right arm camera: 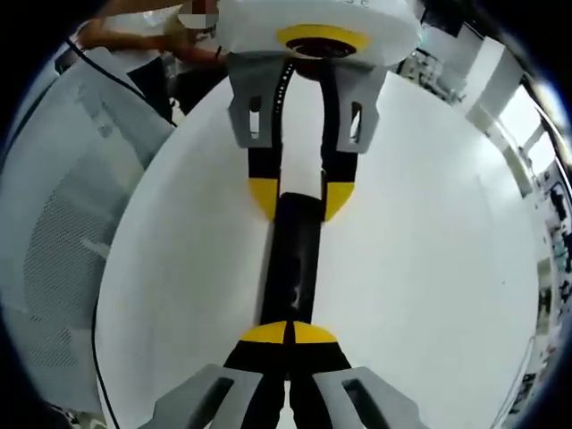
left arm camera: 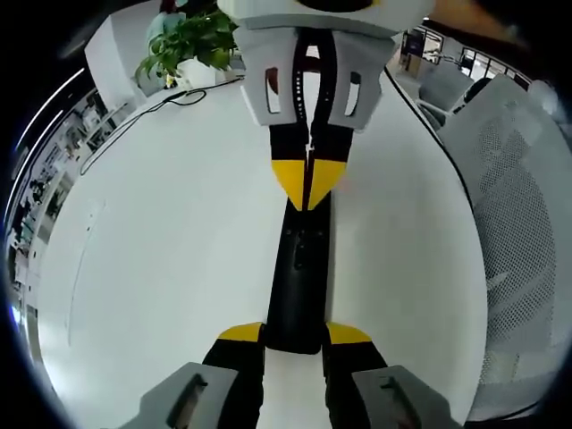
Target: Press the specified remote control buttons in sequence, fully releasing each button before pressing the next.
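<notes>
A long black remote (left arm camera: 299, 277) lies on the white table (left arm camera: 161, 250), running straight away from me in the left gripper view. My left gripper (left arm camera: 295, 335) is shut on its near end, one yellow tip on each side. My right gripper (left arm camera: 308, 188) comes in from the top, shut, its joined yellow tips resting on the remote's far part near the buttons. In the right gripper view the right gripper (right arm camera: 288, 333) is shut with its tips down on the remote (right arm camera: 293, 259), and the left gripper (right arm camera: 301, 198) clamps the far end.
A potted green plant (left arm camera: 192, 45) and a black cable (left arm camera: 161, 103) sit at the table's far corner. A grey mesh chair (left arm camera: 518, 223) stands beside the table's edge, also seen as the chair (right arm camera: 63, 241). A person's arm (right arm camera: 134, 36) shows behind.
</notes>
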### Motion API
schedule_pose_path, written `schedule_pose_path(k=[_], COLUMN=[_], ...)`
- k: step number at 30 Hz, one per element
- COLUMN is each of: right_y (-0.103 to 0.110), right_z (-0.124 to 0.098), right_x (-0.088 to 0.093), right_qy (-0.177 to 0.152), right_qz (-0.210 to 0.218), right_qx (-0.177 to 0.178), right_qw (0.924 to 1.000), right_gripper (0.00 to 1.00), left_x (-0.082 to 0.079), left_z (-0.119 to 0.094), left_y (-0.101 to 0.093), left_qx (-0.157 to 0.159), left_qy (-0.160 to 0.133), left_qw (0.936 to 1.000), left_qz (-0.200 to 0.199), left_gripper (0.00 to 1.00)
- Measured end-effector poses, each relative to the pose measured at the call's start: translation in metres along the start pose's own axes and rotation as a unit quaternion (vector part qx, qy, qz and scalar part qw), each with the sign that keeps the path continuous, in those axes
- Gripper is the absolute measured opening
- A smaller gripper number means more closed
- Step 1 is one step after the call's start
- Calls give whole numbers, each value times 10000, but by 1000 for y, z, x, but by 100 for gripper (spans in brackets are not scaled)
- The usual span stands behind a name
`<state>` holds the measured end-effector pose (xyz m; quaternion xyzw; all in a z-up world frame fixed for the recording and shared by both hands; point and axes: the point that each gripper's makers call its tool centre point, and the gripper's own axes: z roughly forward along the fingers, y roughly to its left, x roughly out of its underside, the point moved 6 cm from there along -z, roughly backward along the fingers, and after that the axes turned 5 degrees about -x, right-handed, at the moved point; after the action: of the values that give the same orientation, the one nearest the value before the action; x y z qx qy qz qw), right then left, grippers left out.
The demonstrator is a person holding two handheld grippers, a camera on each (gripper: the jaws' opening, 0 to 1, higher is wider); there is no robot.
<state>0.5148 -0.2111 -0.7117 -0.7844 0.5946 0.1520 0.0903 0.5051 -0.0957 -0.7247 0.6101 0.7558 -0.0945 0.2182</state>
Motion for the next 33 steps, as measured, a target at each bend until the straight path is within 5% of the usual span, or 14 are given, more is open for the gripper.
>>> schedule_pose_path(k=[18,33], right_y=[-4,-3], right_z=[4,3], right_x=[-4,-2], right_qy=[335,202], right_qz=[-79,72], right_qx=[-68,-46], right_qw=[9994,9998], right_gripper=[0,0], left_x=[2,1], left_z=[0,-1], left_y=[2,-1], left_qx=[59,53], left_qy=[-54,-31], left_qw=[9999,9999], left_qz=[-89,-80], left_gripper=[24,24])
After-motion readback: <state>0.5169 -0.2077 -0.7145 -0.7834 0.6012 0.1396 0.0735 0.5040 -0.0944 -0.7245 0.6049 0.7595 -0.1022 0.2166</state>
